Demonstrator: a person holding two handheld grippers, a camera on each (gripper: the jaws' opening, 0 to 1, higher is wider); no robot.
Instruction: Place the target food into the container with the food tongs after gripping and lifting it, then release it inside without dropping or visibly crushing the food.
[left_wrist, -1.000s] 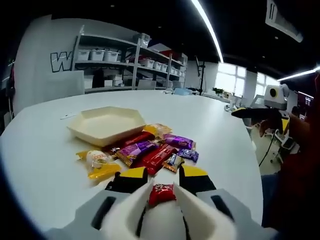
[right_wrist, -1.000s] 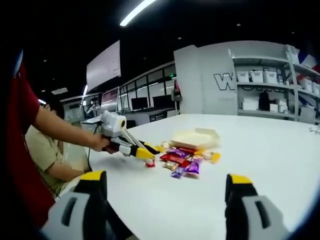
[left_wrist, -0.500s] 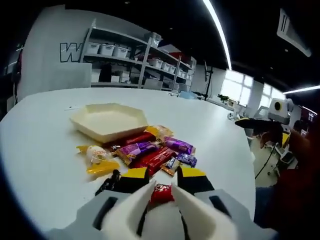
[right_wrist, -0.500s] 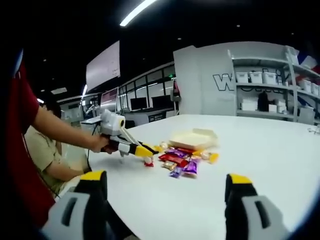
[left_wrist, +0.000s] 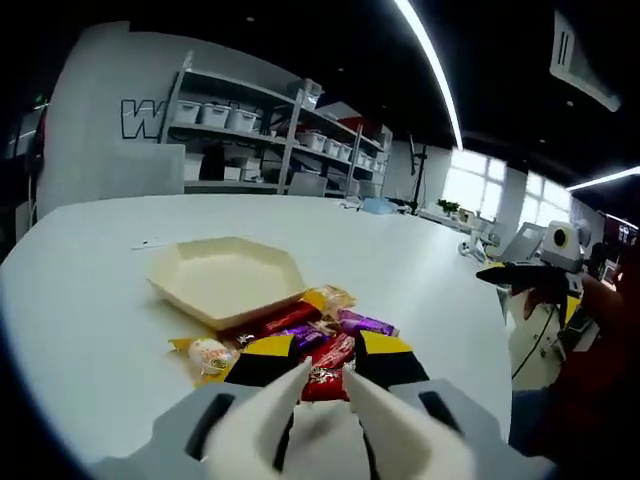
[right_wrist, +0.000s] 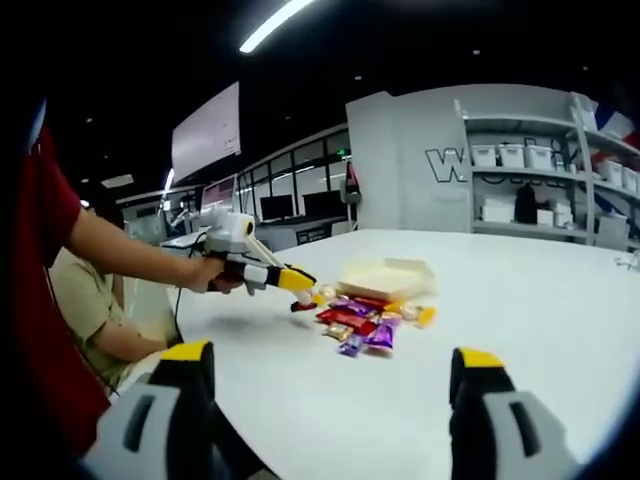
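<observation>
My left gripper (left_wrist: 322, 378) holds cream food tongs, and their tips are shut on a small red wrapped candy (left_wrist: 325, 378), lifted above the table. Just beyond it lies a pile of wrapped candies (left_wrist: 300, 330), red, purple and yellow. Behind the pile sits the cream hexagonal container (left_wrist: 225, 277), nothing in it. From the right gripper view the left gripper (right_wrist: 300, 291) with the red candy (right_wrist: 303, 305) hangs at the near-left side of the candy pile (right_wrist: 365, 322), with the container (right_wrist: 388, 277) behind. My right gripper (right_wrist: 325, 395) stands open, well back from the pile.
The white round table (left_wrist: 90, 330) carries everything. Shelving with white bins (left_wrist: 260, 130) lines the wall behind. A person's arm (right_wrist: 130, 262) holds the left gripper, and another person sits at the left (right_wrist: 95, 310). A small flat item (left_wrist: 152, 243) lies far left of the container.
The left gripper has lifted and moved forward with the red candy, now over the near edge of the pile and closer to the container. The right gripper has stayed put.
</observation>
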